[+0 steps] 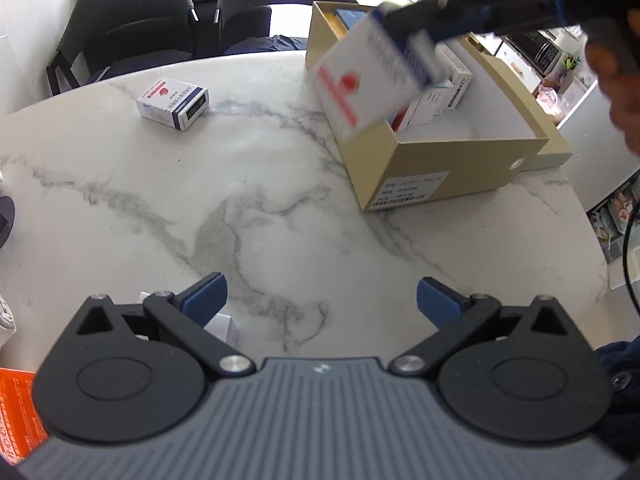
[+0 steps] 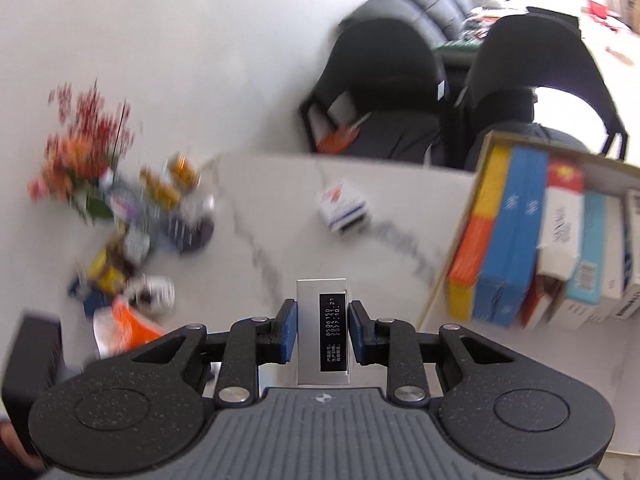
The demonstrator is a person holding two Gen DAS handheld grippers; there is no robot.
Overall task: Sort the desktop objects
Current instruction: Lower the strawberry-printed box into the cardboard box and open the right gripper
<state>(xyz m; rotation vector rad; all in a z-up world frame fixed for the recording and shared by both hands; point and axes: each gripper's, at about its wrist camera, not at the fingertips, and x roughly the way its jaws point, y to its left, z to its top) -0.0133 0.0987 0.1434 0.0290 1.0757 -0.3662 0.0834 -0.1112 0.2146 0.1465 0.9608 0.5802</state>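
The right gripper (image 2: 322, 334) is clamped on a white medicine box (image 1: 374, 76), carried tilted above the near corner of the tan cardboard box (image 1: 452, 168), where other cartons (image 2: 508, 240) stand packed on edge. The tilt could catch it on the wall or on those cartons. The left gripper (image 1: 322, 300) hangs with fingers spread apart and empty. Another small white carton (image 1: 173, 103) lies near the marble table's (image 1: 260, 200) far edge; clutter (image 2: 132, 240) crowds the left edge.

small box (image 1: 173, 103) left of carton (image 1: 460, 168), on table (image 1: 260, 208)
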